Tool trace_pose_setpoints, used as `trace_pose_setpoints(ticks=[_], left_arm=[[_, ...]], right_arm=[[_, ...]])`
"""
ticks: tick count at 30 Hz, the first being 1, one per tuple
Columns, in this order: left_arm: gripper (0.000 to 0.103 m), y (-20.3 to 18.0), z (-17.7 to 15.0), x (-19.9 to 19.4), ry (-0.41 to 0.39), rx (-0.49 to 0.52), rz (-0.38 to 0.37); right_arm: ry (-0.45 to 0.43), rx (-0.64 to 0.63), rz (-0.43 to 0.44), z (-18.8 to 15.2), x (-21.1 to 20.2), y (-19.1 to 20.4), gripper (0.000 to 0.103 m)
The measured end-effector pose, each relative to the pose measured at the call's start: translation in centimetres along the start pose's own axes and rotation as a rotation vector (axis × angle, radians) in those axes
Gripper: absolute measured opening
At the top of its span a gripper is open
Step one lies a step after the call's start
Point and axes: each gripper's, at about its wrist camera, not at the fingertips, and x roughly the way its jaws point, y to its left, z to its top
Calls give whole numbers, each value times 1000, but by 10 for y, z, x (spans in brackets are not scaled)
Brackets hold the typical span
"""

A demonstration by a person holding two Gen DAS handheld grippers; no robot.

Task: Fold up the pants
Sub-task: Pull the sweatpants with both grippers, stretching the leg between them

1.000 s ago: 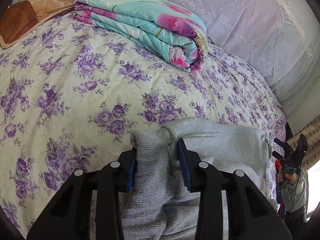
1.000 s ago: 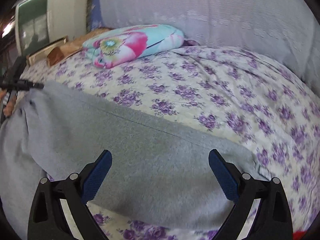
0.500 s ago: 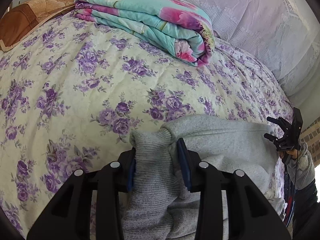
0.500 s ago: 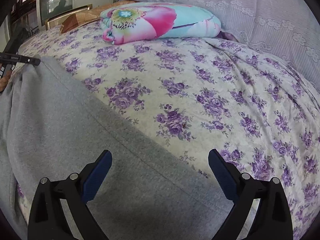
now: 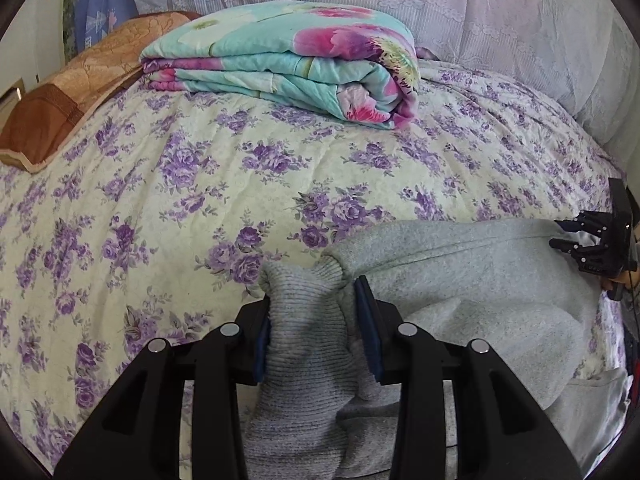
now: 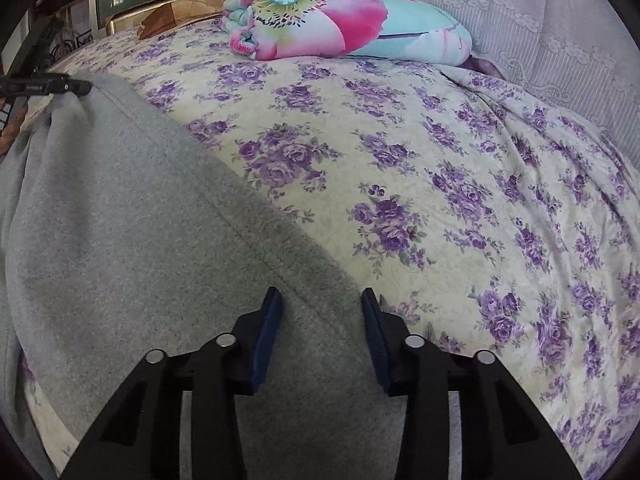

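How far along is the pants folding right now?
Early stage. Done: the grey pants lie spread on the floral bedspread, and the left gripper is clamped on their ribbed cuff. In hand: the right gripper is closing over the pants' edge, fabric between its jaws. Left: no fold is visible yet, so all folding remains.

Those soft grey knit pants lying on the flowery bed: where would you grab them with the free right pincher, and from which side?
Grip the grey knit pants at their seamed far edge, coming down from above. There the fabric ends against the purple-flowered bedspread, so one finger can slip past it. The right gripper is closing astride that edge already; the left gripper pinches the ribbed cuff.
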Motion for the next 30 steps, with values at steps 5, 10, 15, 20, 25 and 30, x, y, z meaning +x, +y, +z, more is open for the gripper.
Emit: trace_pose_setpoints(ticks=[5,10,15,20,25,30], left_arm=[[34,-13,-2,-10,-38,67,73],[33,-25,-5,-19,-79,114,122],[33,-33,-8,-27,-111,148,151],[32,-33,-11,-37,-138,144,138],[32,-33,-14,-44,-160,133,111],[32,-35,-17,-51,-173,140,98]], right_arm=[[0,9,-73,-6,-16,7,9],[-5,-23,-128,-12,-33,22,8],[-39,0,-146,-16,-63,29,8],[-102,37,-159,-30,-105,48,8],[-155,105,-161,-49,-140,65,7],[-180,122,-175,-64,-164,87,7]])
